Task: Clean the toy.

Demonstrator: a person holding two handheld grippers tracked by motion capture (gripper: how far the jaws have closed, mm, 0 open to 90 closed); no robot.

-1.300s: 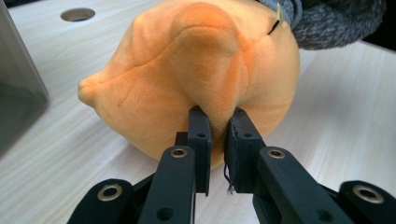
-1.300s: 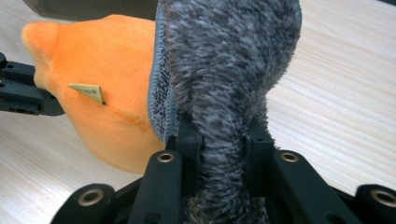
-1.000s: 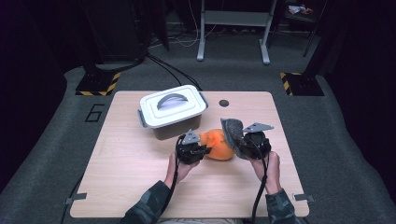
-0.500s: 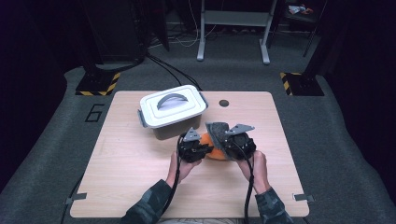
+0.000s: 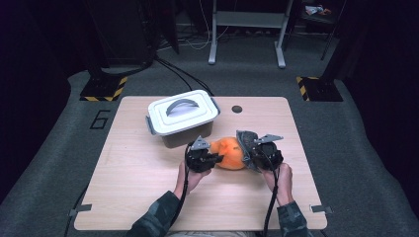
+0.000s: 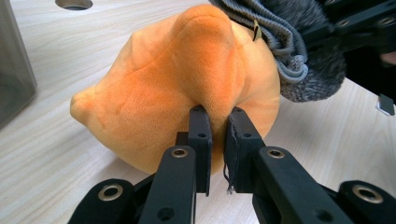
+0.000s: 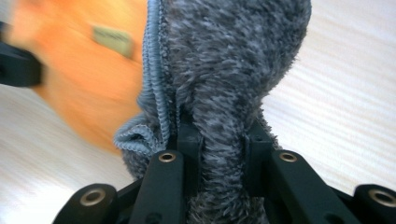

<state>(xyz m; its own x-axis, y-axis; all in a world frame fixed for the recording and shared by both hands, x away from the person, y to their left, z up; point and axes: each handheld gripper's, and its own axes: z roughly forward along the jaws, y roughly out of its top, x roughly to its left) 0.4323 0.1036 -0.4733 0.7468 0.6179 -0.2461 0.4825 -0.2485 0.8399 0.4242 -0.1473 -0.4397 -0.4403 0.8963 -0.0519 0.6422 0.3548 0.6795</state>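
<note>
An orange plush toy [image 5: 227, 154] lies on the wooden table [image 5: 123, 192], just in front of a white box. My left gripper [image 5: 212, 159] is shut on a fold of the plush [image 6: 177, 84], and its pads [image 6: 201, 140] pinch the fabric from the left side. A grey fuzzy knit cap [image 5: 245, 142] rests against the plush's right end. My right gripper [image 5: 251, 154] is shut on that cap [image 7: 233, 56], with the cloth bunched between its jaws [image 7: 224, 135]. The cap's ribbed edge [image 6: 285, 51] overlaps the top of the plush.
A white lidded box [image 5: 183, 118] with a grey handle stands behind the plush on the left. A round hole [image 5: 237, 108] is in the table near its far edge. The box's wall [image 6: 14, 70] is close on the left in the left gripper view.
My right gripper with the grey cap swung left onto the plush, then drew back a little to the right and lower. The left gripper and the plush stayed put.
</note>
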